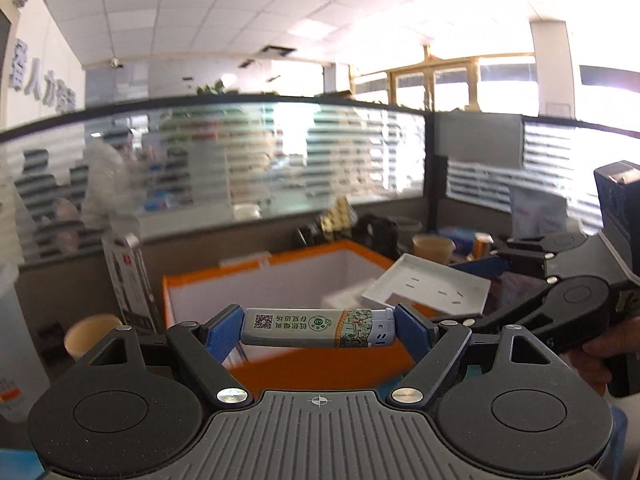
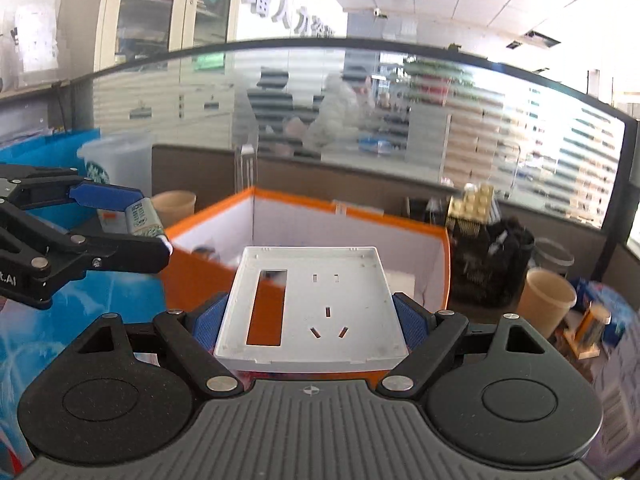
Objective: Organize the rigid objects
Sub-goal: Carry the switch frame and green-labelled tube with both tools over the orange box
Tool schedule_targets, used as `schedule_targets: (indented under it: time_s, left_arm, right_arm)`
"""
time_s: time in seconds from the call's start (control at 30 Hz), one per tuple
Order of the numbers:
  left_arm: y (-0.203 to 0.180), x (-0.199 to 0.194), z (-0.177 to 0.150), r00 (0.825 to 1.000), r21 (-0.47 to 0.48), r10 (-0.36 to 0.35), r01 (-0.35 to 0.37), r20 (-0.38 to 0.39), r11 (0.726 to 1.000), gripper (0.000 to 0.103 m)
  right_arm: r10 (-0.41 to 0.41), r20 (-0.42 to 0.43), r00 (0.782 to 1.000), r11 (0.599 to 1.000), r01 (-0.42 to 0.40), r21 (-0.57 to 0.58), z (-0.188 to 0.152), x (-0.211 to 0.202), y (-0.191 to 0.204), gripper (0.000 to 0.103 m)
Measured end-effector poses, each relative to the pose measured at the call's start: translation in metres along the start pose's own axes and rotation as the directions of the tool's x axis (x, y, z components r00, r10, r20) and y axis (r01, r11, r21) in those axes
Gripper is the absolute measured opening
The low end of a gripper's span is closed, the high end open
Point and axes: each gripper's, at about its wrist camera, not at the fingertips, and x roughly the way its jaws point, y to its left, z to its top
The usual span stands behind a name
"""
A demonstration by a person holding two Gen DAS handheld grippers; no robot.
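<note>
A: Left gripper [image 1: 319, 330] first; what are the jaws doing?

B: Clamping a lighter [image 1: 319, 329] end to end, blue pads [image 1: 224, 330] pressing on both short ends; it's lying level across the gap, so I'm guessing the lengthwise pinch is keeping it from swivelling.

A: Right gripper [image 2: 312, 322]?

B: Gripping a white socket faceplate [image 2: 312, 304] by its two side edges; the hollow back is facing up and the plate is tilting away from the camera; holding the edges is probably the only option, the face being too wide and flat.

A: Where are both things sitting relative to the box?

B: Both are hanging in the air near the orange box [image 2: 436, 264]; the faceplate is over its near wall, the lighter just in front of it in the left view; the box is open-topped, white inside, so likely the drop target.

A: Around that?

B: Paper cups [image 2: 550, 298], a black bag, a clear lidded cup on the left; desk clutter, not being touched; a hand [image 1: 612, 356] is showing behind the right gripper.
</note>
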Motion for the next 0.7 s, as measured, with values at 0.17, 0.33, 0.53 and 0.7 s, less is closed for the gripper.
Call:
schedule_targets:
  time_s: [0.17,0.33,0.53,0.7]
  left_arm:
    - [0.009,0.008,0.021,0.997,-0.015,0.065,-0.065,0.036,0.998,0.082]
    - [0.022,0.024,0.034,0.989,-0.047,0.14,-0.138,0.039,0.989,0.082]
    - [0.035,0.041,0.044,0.979,-0.087,0.203,-0.2,0.028,0.976,0.082]
    - [0.044,0.059,0.044,0.969,-0.118,0.248,-0.246,0.004,0.962,0.082]
  right_arm:
    - [-0.017,0.036,0.999,1.0,0.017,0.008,0.022,0.008,-0.007,0.084]
    - [-0.042,0.048,0.998,0.999,0.041,0.021,0.042,0.023,-0.015,0.084]
    - [-0.054,0.051,0.997,0.998,0.052,0.033,0.061,0.039,-0.026,0.084]
    - [-0.058,0.041,0.997,0.997,0.056,0.047,0.069,0.052,-0.033,0.084]
